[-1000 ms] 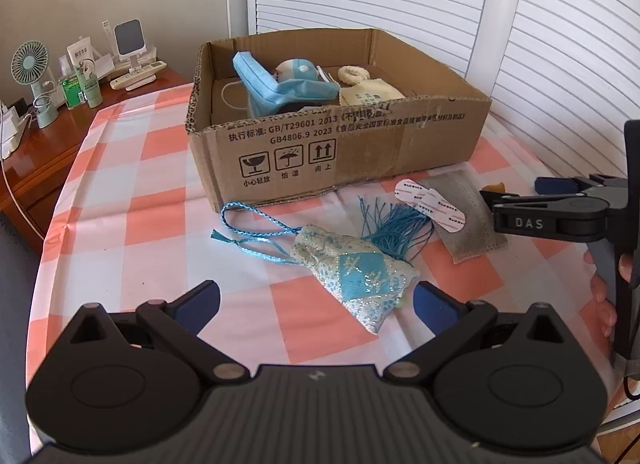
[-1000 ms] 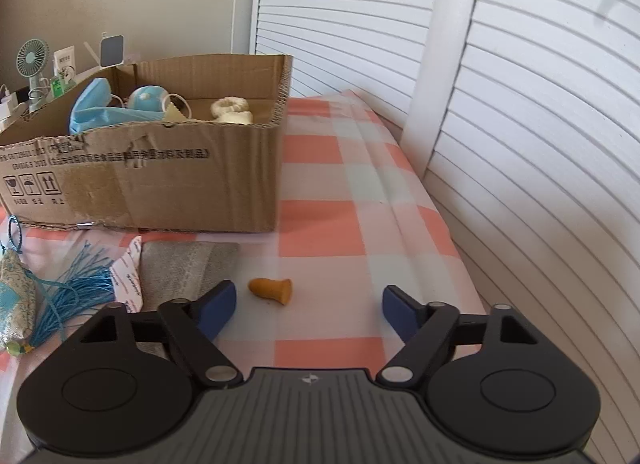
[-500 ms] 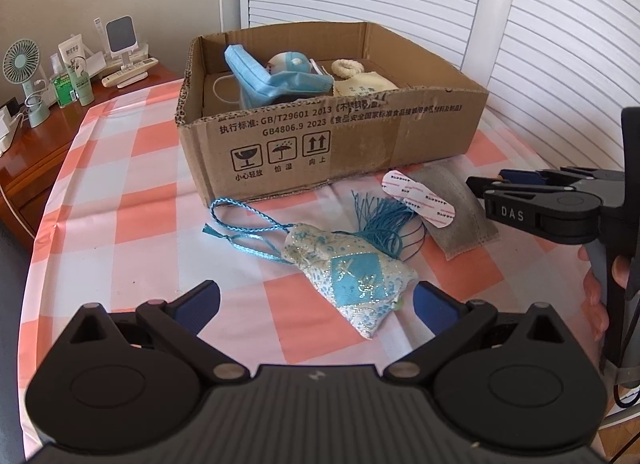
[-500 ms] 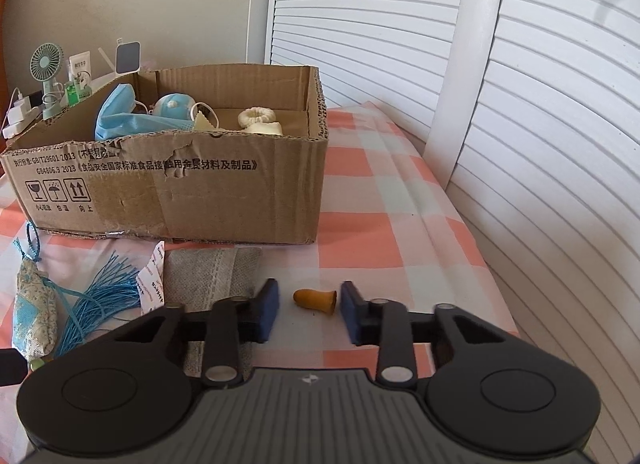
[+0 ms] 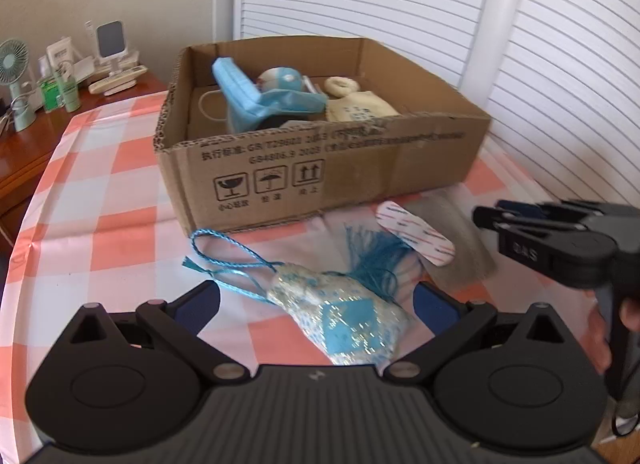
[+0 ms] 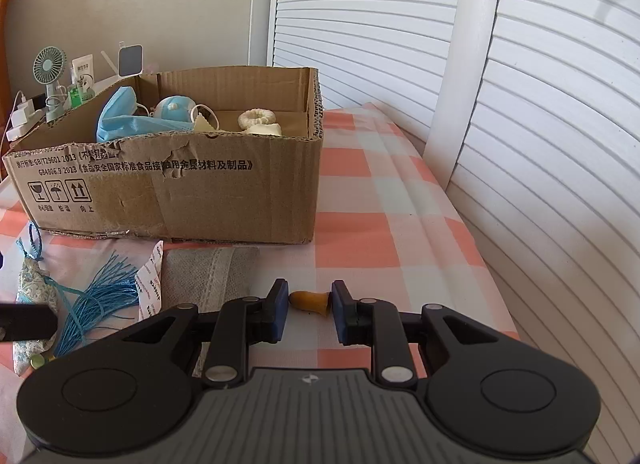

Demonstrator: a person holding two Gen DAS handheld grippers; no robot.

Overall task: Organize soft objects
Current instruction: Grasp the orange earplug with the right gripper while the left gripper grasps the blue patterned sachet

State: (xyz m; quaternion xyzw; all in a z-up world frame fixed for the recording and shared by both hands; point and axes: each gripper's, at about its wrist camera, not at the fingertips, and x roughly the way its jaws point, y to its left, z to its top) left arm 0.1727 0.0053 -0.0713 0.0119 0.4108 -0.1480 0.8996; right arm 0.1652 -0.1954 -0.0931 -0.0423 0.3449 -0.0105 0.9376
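Note:
A small orange earplug (image 6: 308, 301) lies on the checked tablecloth (image 6: 380, 192). My right gripper (image 6: 308, 302) has its jaws closing on it, both blue pads against its ends. From the left wrist view the right gripper (image 5: 496, 216) shows side-on, held by a hand (image 5: 600, 336). My left gripper (image 5: 318, 300) stands open, its fingers either side of a blue and white sachet (image 5: 340, 324) with a blue cord and tassel (image 5: 376, 252). Behind is the cardboard box (image 5: 320, 168) holding a blue face mask (image 5: 256, 100) and cream soft items (image 5: 360, 106).
A grey pouch (image 5: 456, 240) with a white printed patch (image 5: 416, 234) on it lies between the sachet and the right gripper. A wooden side table (image 5: 24, 152) with a fan and bottles stands far left. White louvred doors (image 6: 540, 124) run close along the table's right edge.
The right gripper's jaws closed from wide apart down onto the orange earplug. The left gripper crept nearer the sachet, which now sits between its open fingers.

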